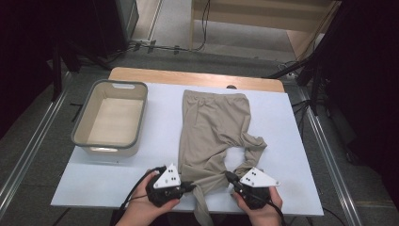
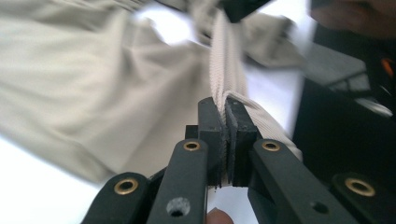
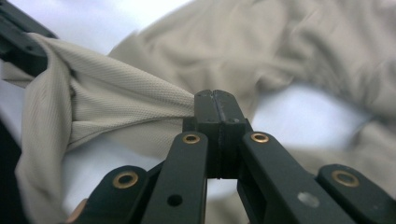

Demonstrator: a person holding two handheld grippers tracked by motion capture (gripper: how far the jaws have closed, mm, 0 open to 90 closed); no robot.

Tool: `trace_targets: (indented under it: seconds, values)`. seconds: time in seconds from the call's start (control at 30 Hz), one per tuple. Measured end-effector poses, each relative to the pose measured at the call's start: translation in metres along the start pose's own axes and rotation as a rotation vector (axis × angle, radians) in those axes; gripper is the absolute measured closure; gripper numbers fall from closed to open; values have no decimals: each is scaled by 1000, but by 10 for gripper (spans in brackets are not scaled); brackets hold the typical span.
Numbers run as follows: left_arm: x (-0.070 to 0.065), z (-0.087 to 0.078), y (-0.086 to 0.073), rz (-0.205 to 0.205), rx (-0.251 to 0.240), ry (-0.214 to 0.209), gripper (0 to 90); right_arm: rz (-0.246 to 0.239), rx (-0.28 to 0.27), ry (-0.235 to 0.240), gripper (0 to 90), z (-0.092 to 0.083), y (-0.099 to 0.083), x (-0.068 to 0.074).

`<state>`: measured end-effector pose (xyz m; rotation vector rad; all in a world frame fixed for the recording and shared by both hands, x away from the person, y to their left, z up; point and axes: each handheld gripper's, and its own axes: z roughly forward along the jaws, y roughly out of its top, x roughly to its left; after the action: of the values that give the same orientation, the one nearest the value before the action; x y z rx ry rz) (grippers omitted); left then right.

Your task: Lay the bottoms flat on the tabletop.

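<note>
**Left gripper view: both my jaws pinch the beige garment at its near edge**

Left gripper view shows my left gripper (image 2: pixel 226 109) clenched on a narrow ribbed strip of the beige garment (image 2: pixel 93 88); the cloth runs between the two black pads and then away toward the top of the frame. On the right gripper view, my right gripper (image 3: pixel 216 95) is also closed tight, and a bunch of the same fabric comes out from between the pads toward the left of the frame, pulled taut.

From the high view, my left gripper (image 1: pixel 190 187) and my right gripper (image 1: pixel 229 177) sit near each other at the bottom centre of the frame, both on the lower hem of the beige garment (image 1: pixel 211 127). The garment lies on the white table (image 1: pixel 282 141), in the middle, with its far end reaching toward the upper edge. The upper part lies quite flat, but the lower right part is twisted and wrinkled, and one strip hangs over the near edge of the table.

To the left of the frame stands a grey bin (image 1: pixel 80 127), well apart from the cloth, with nothing inside.

I judge the work is at an early stage: the grasp is done, but the smoothing or folding is not yet done, and nothing has gone in the bin.
</note>
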<state>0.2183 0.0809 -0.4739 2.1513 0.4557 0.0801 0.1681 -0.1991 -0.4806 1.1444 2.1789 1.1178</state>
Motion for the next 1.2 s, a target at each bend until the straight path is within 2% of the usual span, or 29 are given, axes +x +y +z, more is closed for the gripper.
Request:
trace_targets:
  seconds: [0.07, 0.13, 0.17, 0.2, 0.23, 0.27, 0.3, 0.33, 0.37, 0.47, 0.5, 0.63, 0.77, 0.83, 0.93, 1.03, 1.07, 1.1, 1.13, 1.2]
  values:
    - [12, 5, 5, -15, -6, 21, 869, 22, -25, -16, 886, 4, 7, -5]
    - [23, 14, 4, -31, 29, 21, 867, 59, -37, -28, 863, 10, 7, -9]
    - [27, 20, 1, -38, 53, 54, 866, 77, -24, -42, 800, 14, 6, -9]
    - [29, 23, -3, -44, 69, 70, 865, 74, -11, -89, 690, 17, 3, -7]
    - [32, 26, -7, -61, 71, 63, 865, 78, -9, -104, 652, 17, 0, -6]
    - [34, 28, -11, -80, 73, 64, 864, 90, -13, -77, 652, 15, -4, -5]
    - [37, 29, -13, -92, 77, 68, 861, 101, -33, -31, 652, 12, -7, -4]
    - [38, 29, -14, -97, 76, 65, 852, 111, -52, 39, 652, 9, -11, 0]
    - [39, 29, -15, -100, 71, 67, 838, 112, -48, 74, 651, 8, -13, 3]
    - [40, 28, -14, -122, 51, 100, 715, 97, -12, 159, 654, 13, -17, 18]
    - [40, 26, -14, -133, 38, 108, 647, 96, -2, 184, 654, 17, -18, 22]
    - [36, 12, -13, -143, 6, 133, 522, 90, 47, 231, 655, 32, -21, 38]
    - [29, -4, -15, -150, -19, 143, 516, 77, 75, 266, 623, 35, -23, 50]
    - [23, -10, -16, -147, -24, 128, 532, 79, 75, 263, 596, 33, -23, 52]
    - [13, -13, -18, -127, -17, 101, 573, 87, 83, 286, 602, 31, -25, 53]
    - [9, -8, -19, -121, 7, 66, 710, 68, 121, 296, 714, 34, -28, 55]
    - [9, -5, -19, -129, 15, 59, 765, 71, 120, 298, 777, 35, -28, 56]
    - [9, -2, -19, -129, 16, 64, 823, 69, 125, 303, 827, 35, -28, 56]
    - [10, 0, -18, -133, 19, 62, 862, 57, 129, 289, 874, 35, -27, 56]
    - [11, 3, -16, -152, 20, 50, 891, 55, 124, 277, 882, 33, -26, 57]
